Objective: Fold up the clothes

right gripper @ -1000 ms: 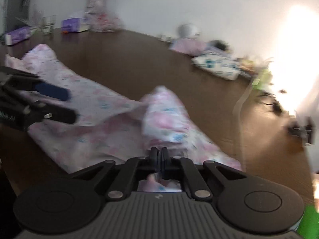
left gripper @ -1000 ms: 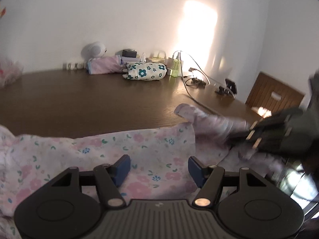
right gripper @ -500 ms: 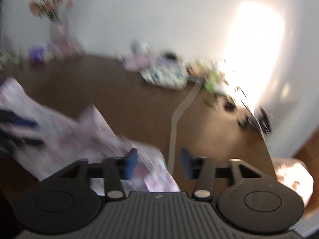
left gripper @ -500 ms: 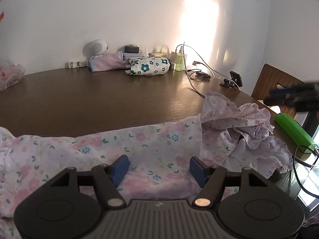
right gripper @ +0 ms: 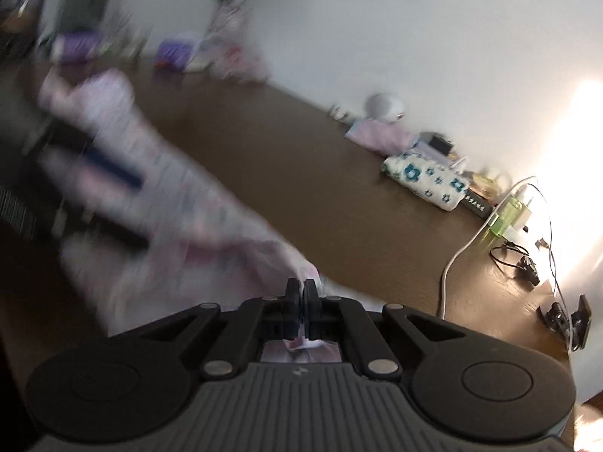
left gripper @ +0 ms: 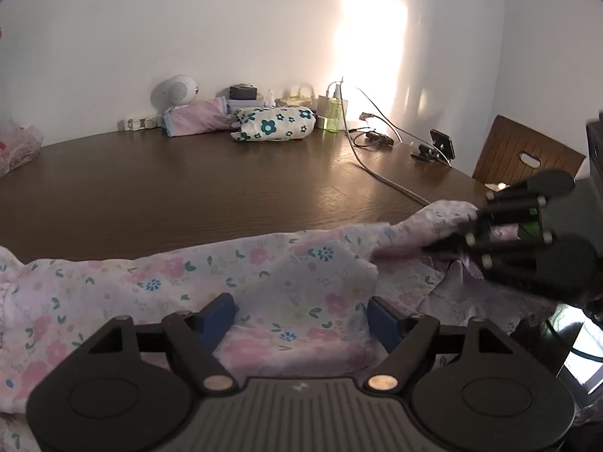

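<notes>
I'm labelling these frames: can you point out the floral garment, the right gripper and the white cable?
floral garment (left gripper: pixel 264 275): left wrist view, flat middle of the cloth.
right gripper (right gripper: pixel 302 293): right wrist view, between its shut fingers.
white cable (right gripper: pixel 458 254): right wrist view, its bend on the table.

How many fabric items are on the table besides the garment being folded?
2: a white blue-flowered bundle and a pink bundle left of it, both by the far wall. Others may be hidden in the clutter.

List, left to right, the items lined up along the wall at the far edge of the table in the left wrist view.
White power strip → round white speaker → folded pink cloth → blue-flowered pouch → green bottle → black cables → phone stand → wooden chair.
</notes>
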`<state>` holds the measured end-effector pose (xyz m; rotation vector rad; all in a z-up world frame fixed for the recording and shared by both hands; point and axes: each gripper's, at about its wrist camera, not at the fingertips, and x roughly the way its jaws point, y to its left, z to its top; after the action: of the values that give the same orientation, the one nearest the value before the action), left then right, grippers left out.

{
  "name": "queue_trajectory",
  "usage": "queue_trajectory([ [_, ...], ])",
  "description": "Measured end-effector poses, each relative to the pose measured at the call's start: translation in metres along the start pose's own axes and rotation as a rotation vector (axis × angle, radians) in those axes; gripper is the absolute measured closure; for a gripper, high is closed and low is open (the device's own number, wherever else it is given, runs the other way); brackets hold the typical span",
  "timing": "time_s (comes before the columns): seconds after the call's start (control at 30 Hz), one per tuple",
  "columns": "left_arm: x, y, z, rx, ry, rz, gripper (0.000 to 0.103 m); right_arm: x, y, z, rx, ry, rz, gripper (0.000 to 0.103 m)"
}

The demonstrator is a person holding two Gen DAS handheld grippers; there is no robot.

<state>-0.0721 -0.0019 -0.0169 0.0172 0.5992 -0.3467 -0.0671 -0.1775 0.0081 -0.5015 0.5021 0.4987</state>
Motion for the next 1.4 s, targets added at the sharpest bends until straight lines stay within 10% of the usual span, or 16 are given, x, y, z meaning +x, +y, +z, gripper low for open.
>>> queue_trajectory([
  [0.23,-0.005,0.017,0.046,-0.309,0.034,-0.318,0.027,0.003,-0.002,-0.012,0.015,0.026,0.003,0.099],
  [0.3,0.008,0.001,0.056,-0.222,0.043,-0.237,0.035,0.002,-0.005,-0.013,0.031,0.033,0.008,0.097],
  [0.4,0.034,-0.004,0.053,-0.222,0.105,-0.193,0.092,-0.014,-0.018,-0.016,0.095,0.019,0.008,0.072],
  [0.53,0.049,-0.001,0.044,-0.28,0.133,-0.258,0.094,-0.053,-0.05,-0.032,0.247,-0.034,-0.027,0.066],
  [0.77,0.051,-0.007,0.039,-0.233,0.132,-0.234,0.094,-0.104,-0.045,-0.055,0.226,-0.106,0.265,0.048],
  [0.97,0.049,-0.006,0.035,-0.21,0.107,-0.253,0.093,-0.077,-0.018,-0.064,0.135,-0.008,0.333,0.049],
  [1.1,0.047,-0.006,0.032,-0.185,0.086,-0.263,0.094,-0.074,-0.028,-0.064,0.191,0.01,0.296,0.098],
  [1.4,0.044,-0.012,0.031,-0.15,0.069,-0.245,0.093,-0.063,-0.071,-0.043,0.49,-0.057,0.168,0.094],
])
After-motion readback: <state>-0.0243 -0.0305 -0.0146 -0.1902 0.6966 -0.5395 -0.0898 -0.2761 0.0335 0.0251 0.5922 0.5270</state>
